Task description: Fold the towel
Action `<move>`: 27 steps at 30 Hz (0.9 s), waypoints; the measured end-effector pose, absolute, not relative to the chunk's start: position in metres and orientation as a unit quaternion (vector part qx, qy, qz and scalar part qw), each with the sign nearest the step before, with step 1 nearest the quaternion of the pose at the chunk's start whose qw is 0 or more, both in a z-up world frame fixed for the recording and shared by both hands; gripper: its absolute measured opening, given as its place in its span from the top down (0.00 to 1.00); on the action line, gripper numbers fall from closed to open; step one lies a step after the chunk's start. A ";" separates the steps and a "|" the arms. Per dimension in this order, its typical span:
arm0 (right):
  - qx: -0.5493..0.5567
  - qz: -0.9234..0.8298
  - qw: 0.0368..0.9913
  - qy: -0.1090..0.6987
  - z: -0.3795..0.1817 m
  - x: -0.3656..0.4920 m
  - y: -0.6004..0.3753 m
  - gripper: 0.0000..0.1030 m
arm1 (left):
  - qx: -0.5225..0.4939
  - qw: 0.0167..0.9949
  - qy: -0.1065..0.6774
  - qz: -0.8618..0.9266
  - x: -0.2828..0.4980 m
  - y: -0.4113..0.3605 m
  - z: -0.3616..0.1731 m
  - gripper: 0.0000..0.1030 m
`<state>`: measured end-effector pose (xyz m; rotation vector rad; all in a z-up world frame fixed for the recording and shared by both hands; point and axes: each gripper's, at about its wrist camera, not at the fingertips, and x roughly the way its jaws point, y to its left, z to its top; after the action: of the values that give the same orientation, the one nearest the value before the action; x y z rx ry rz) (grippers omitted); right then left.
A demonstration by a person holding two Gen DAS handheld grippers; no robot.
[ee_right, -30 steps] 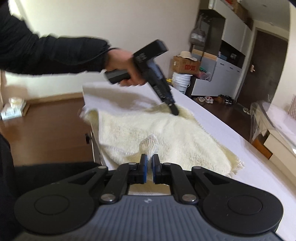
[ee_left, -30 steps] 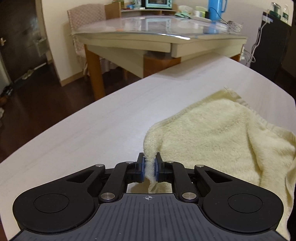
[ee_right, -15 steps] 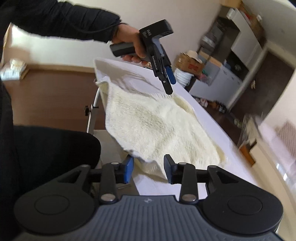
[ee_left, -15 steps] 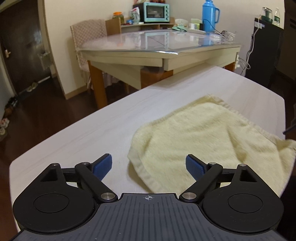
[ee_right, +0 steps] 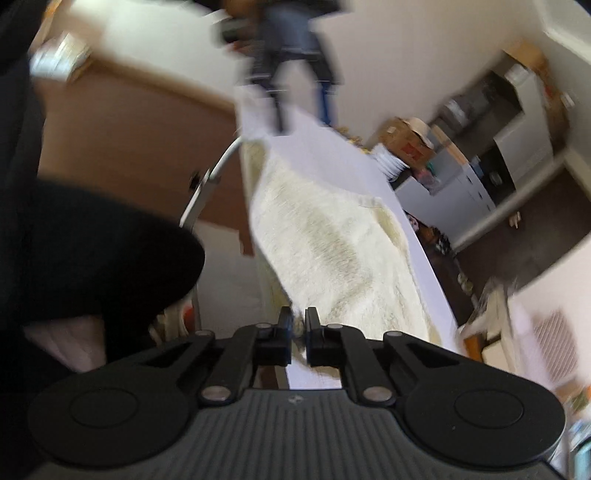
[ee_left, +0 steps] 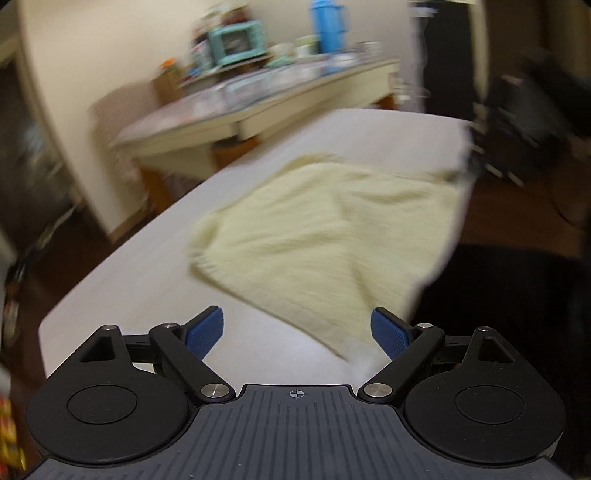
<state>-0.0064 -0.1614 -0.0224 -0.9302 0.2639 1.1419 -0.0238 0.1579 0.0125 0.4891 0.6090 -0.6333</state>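
Observation:
A pale yellow towel (ee_left: 325,229) lies on the white table (ee_left: 155,273), with its near corner hanging over the table's edge. My left gripper (ee_left: 297,332) is open and empty, pulled back above the table short of the towel's near corner. My right gripper (ee_right: 298,325) is shut on the towel (ee_right: 332,254) at its near corner by the table's edge. The left gripper shows blurred at the far end of the table in the right wrist view (ee_right: 295,55). Both views are motion-blurred.
A second table (ee_left: 258,107) with a teal oven (ee_left: 238,42) and a blue flask (ee_left: 328,24) stands beyond. A black cabinet (ee_left: 443,51) is at the back right. The person's dark clothing (ee_right: 92,251) is left of the table. Cardboard boxes (ee_right: 406,140) and white cabinets (ee_right: 461,192) stand to the right.
My left gripper let go of its towel corner, opened and drew back. My right gripper opened, then shut again on the towel's corner at the table edge.

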 end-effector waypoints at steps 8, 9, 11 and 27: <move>-0.362 0.517 0.760 0.154 -0.004 -0.002 -0.175 0.93 | 0.325 0.836 0.267 -0.353 -0.061 0.120 -0.023 0.30; -0.361 0.518 0.760 0.156 -0.003 -0.002 -0.175 0.93 | 0.338 0.832 0.266 -0.351 -0.061 0.116 -0.028 0.35; -0.359 0.516 0.761 0.159 0.000 -0.002 -0.177 0.93 | 0.362 0.825 0.261 -0.347 -0.059 0.110 -0.034 0.44; -0.324 0.536 0.753 0.203 0.012 -0.003 -0.209 0.93 | 0.349 0.806 0.298 -0.373 -0.039 0.102 0.018 0.93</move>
<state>-0.0027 -0.2088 0.0123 -0.7079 0.4426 1.1700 -0.0390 0.1021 0.0180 0.7466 0.6376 -0.7985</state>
